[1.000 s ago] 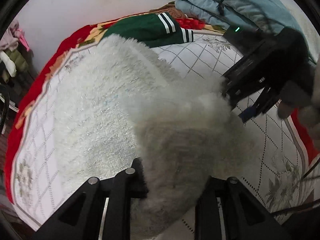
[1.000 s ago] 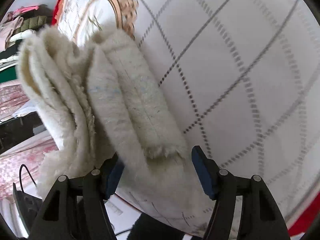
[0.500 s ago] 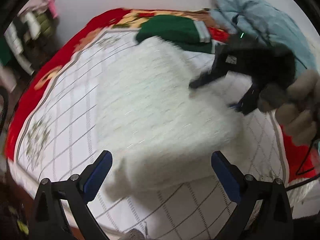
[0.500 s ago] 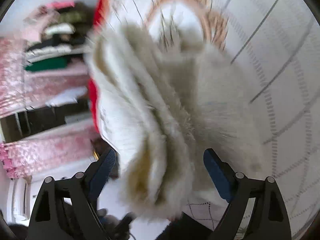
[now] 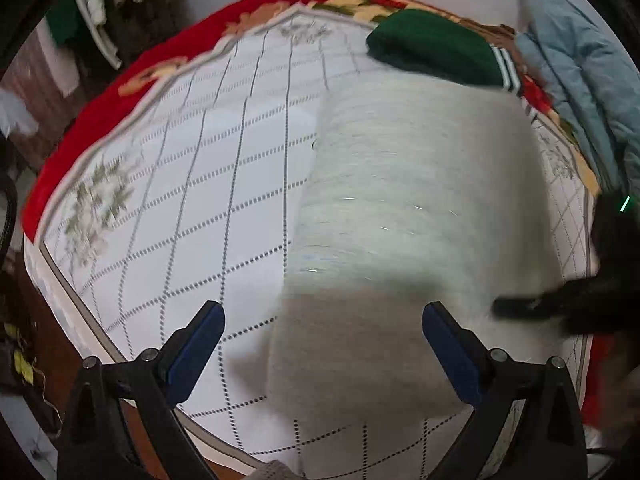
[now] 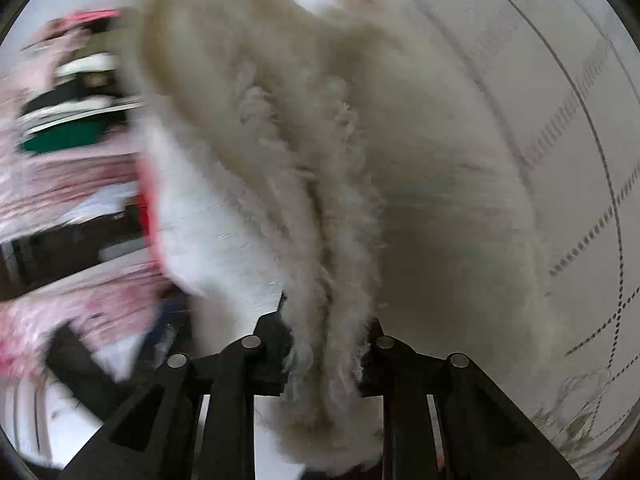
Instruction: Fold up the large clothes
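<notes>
A white fluffy garment (image 5: 408,208) lies folded on the white quilted bed cover (image 5: 192,184). My left gripper (image 5: 322,344) is open and empty, hovering just above the garment's near edge. My right gripper (image 6: 326,356) is shut on a thick bunch of the garment's folded layers (image 6: 320,200). In the left wrist view the right gripper (image 5: 560,300) shows as a dark blur at the garment's right edge.
A folded green garment with white stripes (image 5: 432,48) and a light blue jacket (image 5: 576,80) lie at the far side of the bed. The red blanket border (image 5: 100,108) edges the bed. Hanging clothes (image 5: 120,12) stand beyond the far left.
My left gripper let go of the garment, opened and drew back. My right gripper opened, then closed on the garment's folded edge. The garment lies more compact on the bed.
</notes>
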The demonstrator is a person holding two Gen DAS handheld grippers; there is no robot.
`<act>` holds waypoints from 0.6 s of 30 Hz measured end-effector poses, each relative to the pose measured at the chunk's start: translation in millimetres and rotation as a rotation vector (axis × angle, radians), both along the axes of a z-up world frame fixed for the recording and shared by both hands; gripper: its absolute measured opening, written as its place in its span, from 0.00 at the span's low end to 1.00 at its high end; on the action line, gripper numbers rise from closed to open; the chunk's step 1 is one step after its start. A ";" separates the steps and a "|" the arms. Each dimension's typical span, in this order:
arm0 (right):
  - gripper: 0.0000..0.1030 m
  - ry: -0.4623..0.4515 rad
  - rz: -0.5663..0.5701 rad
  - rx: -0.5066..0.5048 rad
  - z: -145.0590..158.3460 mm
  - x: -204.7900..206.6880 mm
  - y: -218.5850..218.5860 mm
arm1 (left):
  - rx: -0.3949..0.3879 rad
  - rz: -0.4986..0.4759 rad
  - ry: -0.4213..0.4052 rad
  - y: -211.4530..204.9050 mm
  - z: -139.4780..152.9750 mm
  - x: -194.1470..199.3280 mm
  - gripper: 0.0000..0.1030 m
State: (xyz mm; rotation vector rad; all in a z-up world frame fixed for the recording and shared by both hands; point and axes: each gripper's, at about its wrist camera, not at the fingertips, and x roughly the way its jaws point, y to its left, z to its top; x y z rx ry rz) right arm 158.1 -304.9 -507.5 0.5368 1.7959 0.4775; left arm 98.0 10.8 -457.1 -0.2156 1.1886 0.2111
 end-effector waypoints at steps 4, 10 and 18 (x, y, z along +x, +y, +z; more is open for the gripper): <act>0.31 0.058 0.003 -0.001 -16.7 7.1 0.5 | 0.040 -0.042 0.058 -9.8 -17.8 8.5 0.98; 0.62 -0.108 0.041 -0.059 51.2 56.2 -9.6 | 0.064 -0.091 0.045 -15.1 -19.2 12.3 0.98; 0.73 -0.281 0.072 0.061 46.2 149.6 29.3 | 0.114 -0.131 0.044 -21.1 -20.0 9.2 0.98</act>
